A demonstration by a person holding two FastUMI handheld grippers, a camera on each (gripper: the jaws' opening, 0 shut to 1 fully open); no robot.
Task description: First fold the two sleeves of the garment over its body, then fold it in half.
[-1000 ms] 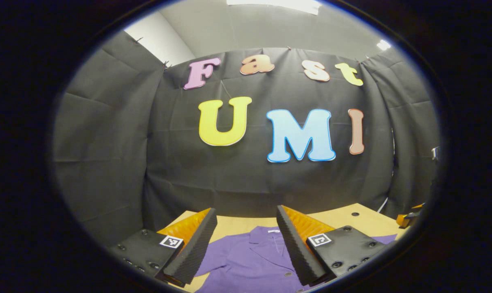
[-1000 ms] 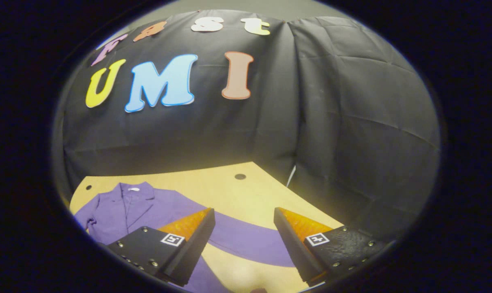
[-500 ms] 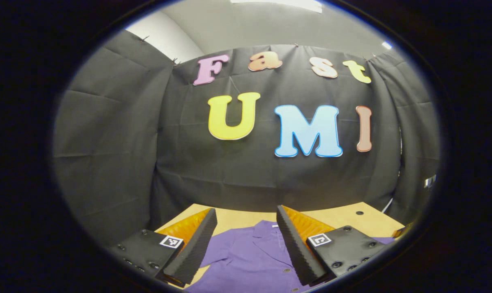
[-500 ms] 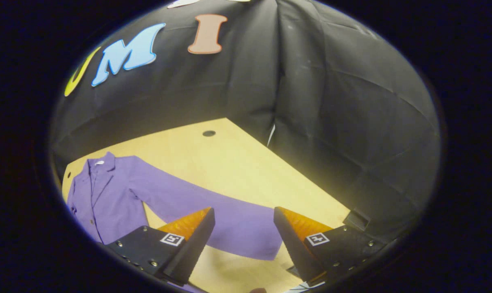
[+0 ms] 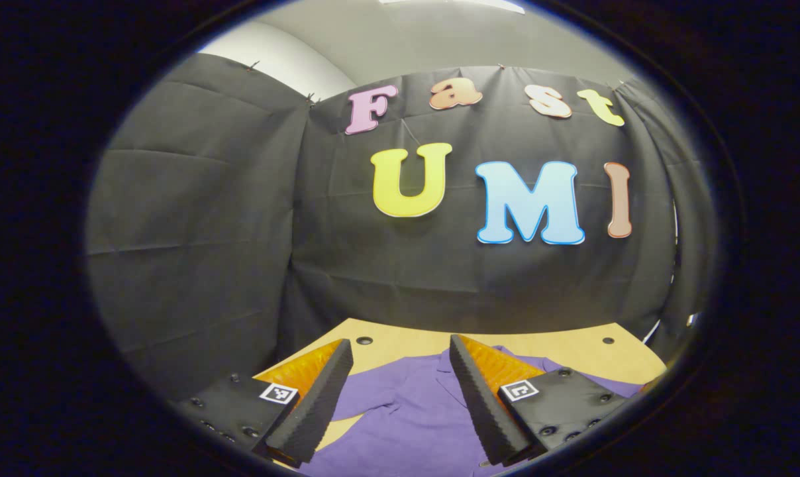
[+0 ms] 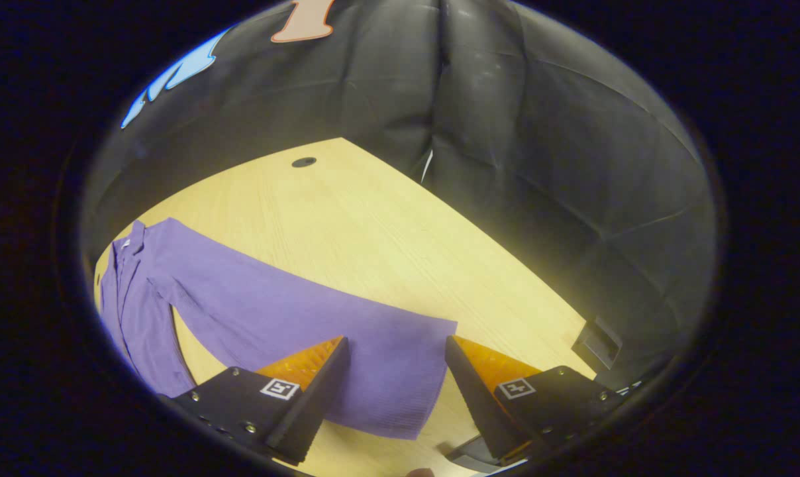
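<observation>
Shirt: the purple button-up cloth shirt lies flat on the light wooden table, collar toward the back wall.
Sleeve: one long purple sleeve lies stretched out to the side, away from the body.
Done so far: nothing looks folded yet, I think.
Left to do: both sleeves, then the fold in half.
Left gripper: fingers wide apart, empty, above the shirt's chest.
Right gripper: fingers wide apart, empty, over the sleeve's cuff end.
Left gripper view: shows the collar and chest.
Right gripper view: shows the whole long sleeve and its cuff.
</observation>
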